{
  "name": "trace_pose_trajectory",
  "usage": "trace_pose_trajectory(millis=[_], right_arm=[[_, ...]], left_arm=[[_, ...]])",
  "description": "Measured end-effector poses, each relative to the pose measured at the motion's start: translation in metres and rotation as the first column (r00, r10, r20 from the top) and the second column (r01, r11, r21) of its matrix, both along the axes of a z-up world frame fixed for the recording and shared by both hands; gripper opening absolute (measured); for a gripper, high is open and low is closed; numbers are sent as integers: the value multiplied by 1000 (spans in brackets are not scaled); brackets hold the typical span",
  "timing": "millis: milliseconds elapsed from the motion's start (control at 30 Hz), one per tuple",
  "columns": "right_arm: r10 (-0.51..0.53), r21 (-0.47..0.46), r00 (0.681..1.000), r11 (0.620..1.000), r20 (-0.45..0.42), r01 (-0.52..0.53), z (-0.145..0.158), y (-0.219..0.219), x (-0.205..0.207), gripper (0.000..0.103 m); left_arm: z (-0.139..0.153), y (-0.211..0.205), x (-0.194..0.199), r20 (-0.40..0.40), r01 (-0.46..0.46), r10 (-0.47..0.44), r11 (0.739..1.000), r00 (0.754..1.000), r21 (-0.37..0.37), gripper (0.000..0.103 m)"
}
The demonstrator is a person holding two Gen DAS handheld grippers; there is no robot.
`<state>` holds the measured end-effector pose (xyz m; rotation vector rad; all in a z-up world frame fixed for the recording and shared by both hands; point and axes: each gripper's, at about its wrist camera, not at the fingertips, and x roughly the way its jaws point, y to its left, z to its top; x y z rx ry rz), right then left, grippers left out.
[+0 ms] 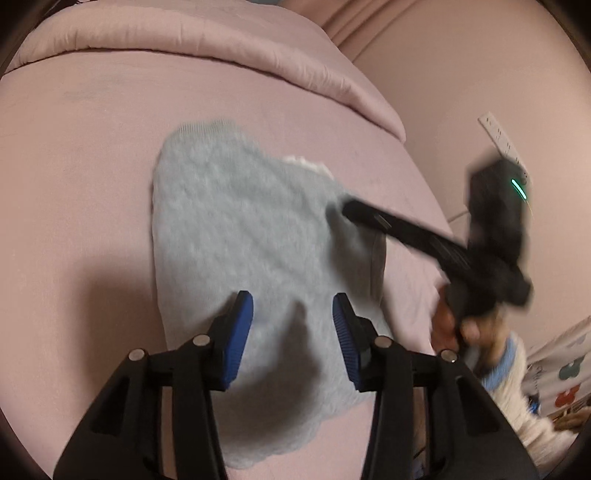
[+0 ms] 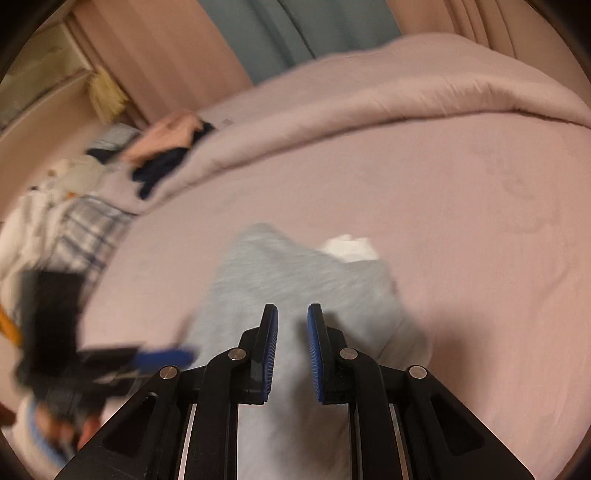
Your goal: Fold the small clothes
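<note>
Left wrist view is showing the pale blue garment (image 1: 255, 236) lying flat on the pink bed sheet (image 1: 81, 177), a soft, nubby knit in a rough rectangle with a wavy near hem and a scrap of white cloth (image 1: 308, 164) peeking past its far edge. It is looking part-folded, so the step in hand is likely choosing fresh hold points for another fold. The left gripper (image 1: 293, 321) is hovering over the near hem, fingers released and grasping nothing. The right gripper (image 2: 292, 350) is reaching over the garment's right side, fingers nearly together yet pinching nothing. Next, each must probably nip an edge and carry it across. A quilted pink duvet (image 1: 184, 33) is bunching beyond.
</note>
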<state>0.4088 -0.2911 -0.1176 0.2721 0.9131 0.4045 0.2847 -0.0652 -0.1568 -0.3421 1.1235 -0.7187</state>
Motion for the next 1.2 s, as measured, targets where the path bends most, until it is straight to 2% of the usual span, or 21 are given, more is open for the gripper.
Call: trace_pose_trajectory(millis=[67, 133, 300, 400, 500, 567, 733, 833, 900, 1033, 1200], right_arm=[[-44, -46, 996, 998, -74, 41, -17, -5, 15, 15], [-61, -27, 991, 998, -118, 58, -33, -10, 22, 12], [-66, 18, 986, 997, -156, 70, -32, -18, 27, 12], [-66, 8, 989, 998, -135, 67, -18, -16, 11, 13], [-4, 22, 997, 1000, -82, 6, -7, -4, -17, 17], [44, 6, 997, 999, -59, -44, -1, 3, -36, 31], [87, -62, 996, 994, -25, -88, 6, 14, -82, 32], [83, -96, 997, 992, -8, -83, 2, 21, -98, 32], [85, -133, 996, 987, -5, -85, -4, 26, -102, 32], [61, -202, 996, 977, -70, -74, -27, 30, -96, 32], [39, -168, 996, 984, -85, -53, -32, 25, -83, 32]], left_arm=[[-8, 4, 0, -22, 2, -2, 1000, 1000, -6, 42], [-14, 5, 2, -32, 1, -2, 1000, 999, -10, 39], [-19, 13, 6, -66, -18, 15, 999, 998, -36, 38], [-7, 14, -2, -38, -49, 49, 999, 998, -13, 39], [5, 19, -18, 8, -74, 74, 997, 997, 7, 47], [10, 21, -26, 23, -91, 90, 996, 996, 13, 50], [20, 23, -50, 98, -121, 112, 988, 989, 94, 53], [12, 20, -57, 112, -123, 108, 983, 988, 137, 53], [6, 20, -60, 127, -129, 109, 978, 986, 164, 53], [-1, 11, -52, 132, -128, 103, 972, 986, 198, 54], [-2, 9, -50, 143, -131, 100, 966, 985, 223, 57]])
